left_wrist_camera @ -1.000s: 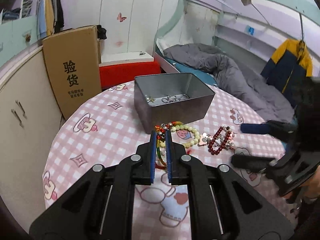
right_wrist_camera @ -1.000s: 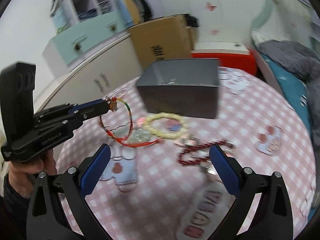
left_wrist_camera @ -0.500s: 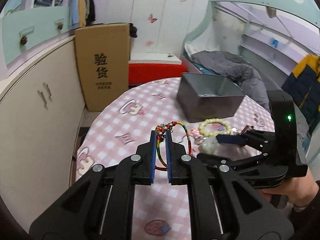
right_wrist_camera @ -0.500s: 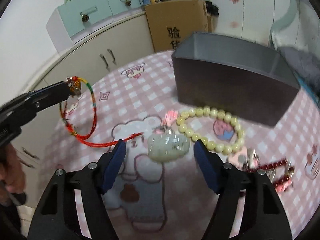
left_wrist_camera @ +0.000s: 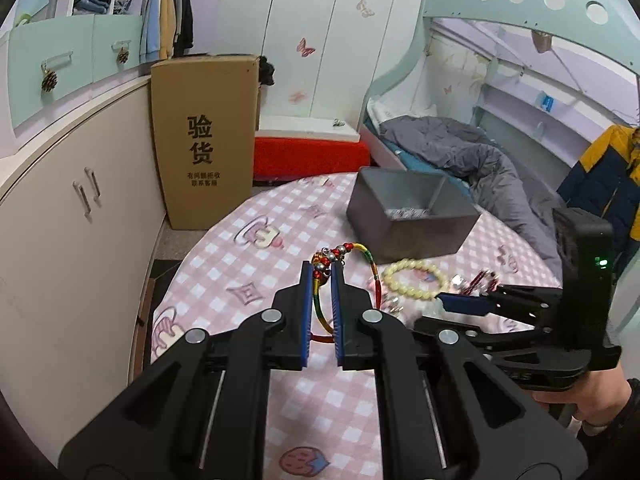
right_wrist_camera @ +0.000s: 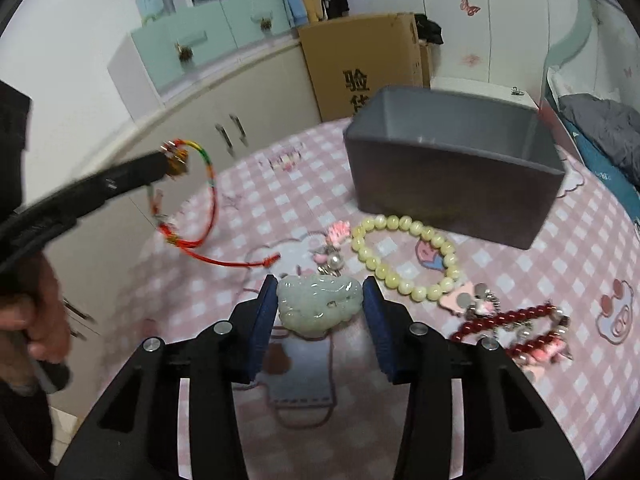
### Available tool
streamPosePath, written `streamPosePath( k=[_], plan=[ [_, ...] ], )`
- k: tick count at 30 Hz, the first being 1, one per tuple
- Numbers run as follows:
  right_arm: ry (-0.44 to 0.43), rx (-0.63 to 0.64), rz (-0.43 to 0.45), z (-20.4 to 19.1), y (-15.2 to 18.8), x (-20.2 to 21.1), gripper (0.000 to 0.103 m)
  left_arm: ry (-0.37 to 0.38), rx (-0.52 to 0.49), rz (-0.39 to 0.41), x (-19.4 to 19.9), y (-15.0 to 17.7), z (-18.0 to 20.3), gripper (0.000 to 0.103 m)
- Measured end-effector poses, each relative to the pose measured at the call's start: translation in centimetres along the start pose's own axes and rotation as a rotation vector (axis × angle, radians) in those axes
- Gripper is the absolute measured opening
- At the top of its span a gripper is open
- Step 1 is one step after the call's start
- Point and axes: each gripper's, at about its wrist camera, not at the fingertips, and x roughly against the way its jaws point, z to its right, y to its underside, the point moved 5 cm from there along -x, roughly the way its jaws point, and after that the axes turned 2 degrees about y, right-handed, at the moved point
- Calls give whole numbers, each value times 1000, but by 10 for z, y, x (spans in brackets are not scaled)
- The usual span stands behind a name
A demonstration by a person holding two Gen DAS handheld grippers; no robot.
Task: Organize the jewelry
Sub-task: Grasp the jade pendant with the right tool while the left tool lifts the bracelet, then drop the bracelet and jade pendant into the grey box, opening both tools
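Observation:
My left gripper (left_wrist_camera: 322,270) is shut on the beaded knot of a multicoloured cord bracelet (left_wrist_camera: 370,264), which hangs above the pink checked table (left_wrist_camera: 240,280). In the right wrist view that bracelet (right_wrist_camera: 212,196) dangles from the left gripper (right_wrist_camera: 172,164) at the left, its red tail trailing on the cloth. My right gripper (right_wrist_camera: 320,280) has its jaws closing on a pale green jade pendant (right_wrist_camera: 320,304) that lies on the table, and the blue pads meet its two sides. A grey metal box (right_wrist_camera: 440,192) stands behind.
A pale yellow bead bracelet (right_wrist_camera: 400,222), a dark red bead bracelet (right_wrist_camera: 508,316) and a pink charm (right_wrist_camera: 340,230) lie near the box. A cardboard carton (left_wrist_camera: 204,140) and cabinets (left_wrist_camera: 80,220) stand past the table's left edge, with a bed at the right.
The right gripper came forward and down over the jade pendant and its jaws narrowed from wide open. The left gripper carried the cord bracelet away to the left.

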Motion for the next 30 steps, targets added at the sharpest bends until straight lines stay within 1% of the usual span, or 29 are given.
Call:
streamPosePath(
  k=[3,7,9,10,13,15,18,22,24,25,26,27,28,30],
  plan=[
    [-53,-40,71,6,-19,32,41,29,-15,36,7,-16,10,9],
    [-95,-66,178,16,-56,72,41,77,-57,108,18,-55,30,9],
    [-89,-63,224,22,-76,89,41,99,-77,142,21,-74,40,9],
    [-70,-55,254,27,-88,99,41,108,-89,156,21,-85,45,9],
    [-50,-50,303,39,-115,116,41,121,-105,174,11,-109,56,9],
    [-36,-50,311,47,-123,118,41,149,-101,159,-2,-118,62,9],
    [-25,-79,289,61,-133,104,41,169,-104,115,-31,-123,71,9],
    [-32,-139,229,80,-134,72,41,165,-99,26,-78,-117,76,10],
    [-27,-158,191,89,-132,56,41,157,-86,-6,-94,-114,74,10],
    [-25,-170,175,93,-130,50,41,157,-80,-24,-102,-111,73,17],
    [-22,-182,160,97,-130,45,41,150,-76,-43,-109,-109,72,28],
    [-19,-200,145,102,-128,39,41,130,-70,-53,-113,-106,69,70],
    [-18,-223,132,108,-125,34,43,110,-57,-39,-114,-105,65,96],
    [-6,-252,129,114,-122,32,60,102,-43,-18,-109,-104,60,96]
  ],
)
